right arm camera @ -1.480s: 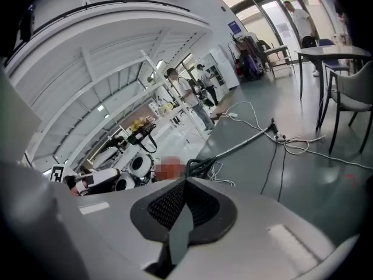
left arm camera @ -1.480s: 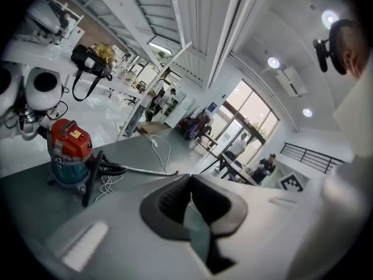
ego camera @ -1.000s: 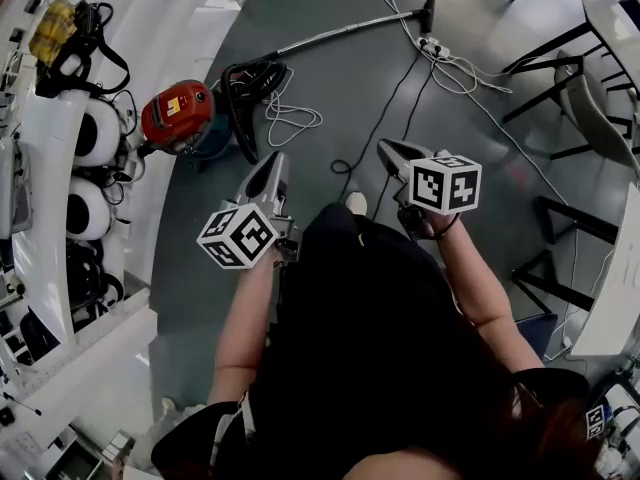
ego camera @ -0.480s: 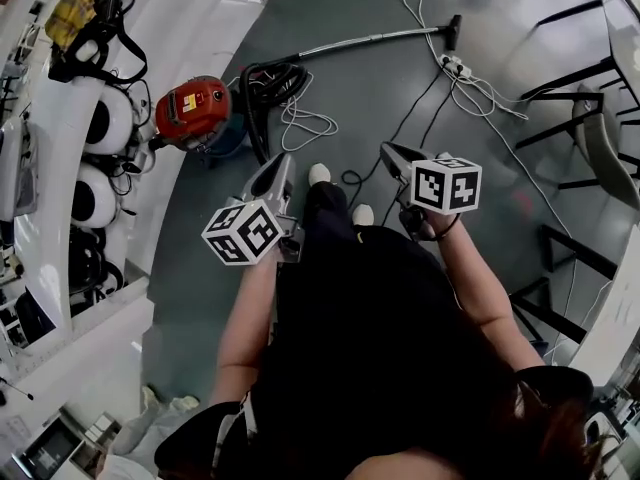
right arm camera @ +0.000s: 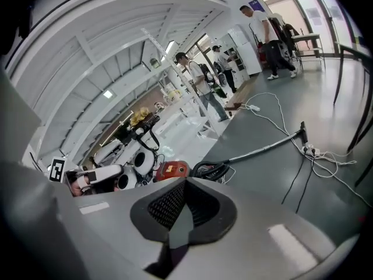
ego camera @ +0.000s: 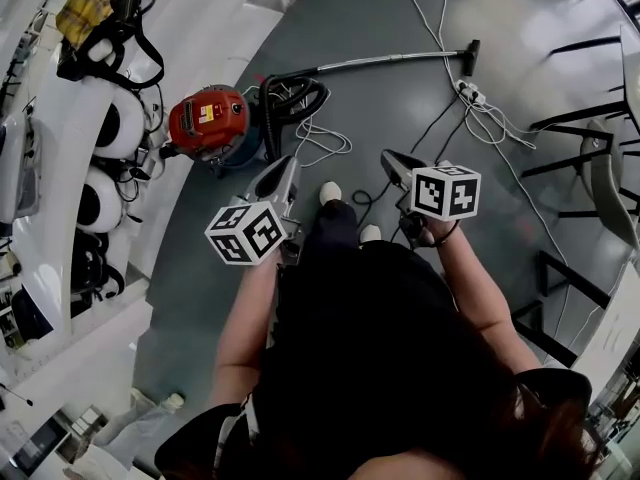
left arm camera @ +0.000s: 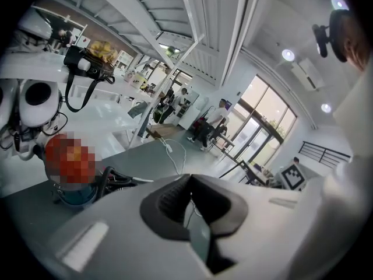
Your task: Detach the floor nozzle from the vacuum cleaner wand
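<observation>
Holding the left gripper (ego camera: 287, 161) and right gripper (ego camera: 386, 155) out over the floor (ego camera: 350, 18), both clamped shut on nothing. Judging the job as not yet begun, seeing the nozzle (ego camera: 470, 56) sitting fitted on the far end of the wand (ego camera: 390, 61) and leaving the whole detaching to do. Lying flat on the floor well ahead of both grippers, nearer the right one, apart from either, and running back by the hose (ego camera: 290, 98) to the red vacuum (ego camera: 207, 120) ahead of the left
</observation>
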`<state>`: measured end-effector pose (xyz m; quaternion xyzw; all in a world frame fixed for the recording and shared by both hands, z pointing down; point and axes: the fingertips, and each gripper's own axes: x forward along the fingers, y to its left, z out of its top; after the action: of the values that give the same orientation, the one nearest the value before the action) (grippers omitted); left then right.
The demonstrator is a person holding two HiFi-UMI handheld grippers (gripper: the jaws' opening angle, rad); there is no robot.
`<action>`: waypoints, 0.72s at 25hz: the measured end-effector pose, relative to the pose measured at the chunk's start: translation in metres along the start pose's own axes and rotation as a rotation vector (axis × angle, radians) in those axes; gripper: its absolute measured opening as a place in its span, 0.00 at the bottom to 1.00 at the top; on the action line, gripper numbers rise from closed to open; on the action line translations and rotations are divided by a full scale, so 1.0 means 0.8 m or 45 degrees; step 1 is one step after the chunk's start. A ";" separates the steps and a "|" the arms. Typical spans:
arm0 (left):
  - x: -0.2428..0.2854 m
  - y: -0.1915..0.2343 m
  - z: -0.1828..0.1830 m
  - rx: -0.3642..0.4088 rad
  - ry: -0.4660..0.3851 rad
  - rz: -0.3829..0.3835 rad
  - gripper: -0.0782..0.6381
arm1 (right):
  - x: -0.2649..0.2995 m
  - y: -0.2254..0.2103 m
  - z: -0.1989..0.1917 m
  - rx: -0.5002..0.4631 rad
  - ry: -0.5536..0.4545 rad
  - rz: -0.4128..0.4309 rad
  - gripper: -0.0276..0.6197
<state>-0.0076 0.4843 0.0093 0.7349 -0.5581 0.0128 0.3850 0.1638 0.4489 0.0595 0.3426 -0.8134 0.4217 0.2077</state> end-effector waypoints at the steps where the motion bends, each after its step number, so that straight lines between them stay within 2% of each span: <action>1: 0.003 0.008 0.006 -0.001 0.002 0.005 0.12 | 0.011 0.002 0.007 -0.007 0.009 0.004 0.04; 10: 0.027 0.069 0.051 0.019 0.023 -0.046 0.12 | 0.098 0.032 0.053 -0.069 0.072 0.035 0.04; 18: 0.040 0.096 0.062 0.061 0.066 -0.065 0.12 | 0.126 0.031 0.069 -0.053 0.101 0.003 0.04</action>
<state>-0.0800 0.4236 0.0313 0.7573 -0.5287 0.0354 0.3817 0.0744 0.3747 0.0788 0.3204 -0.8134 0.4183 0.2463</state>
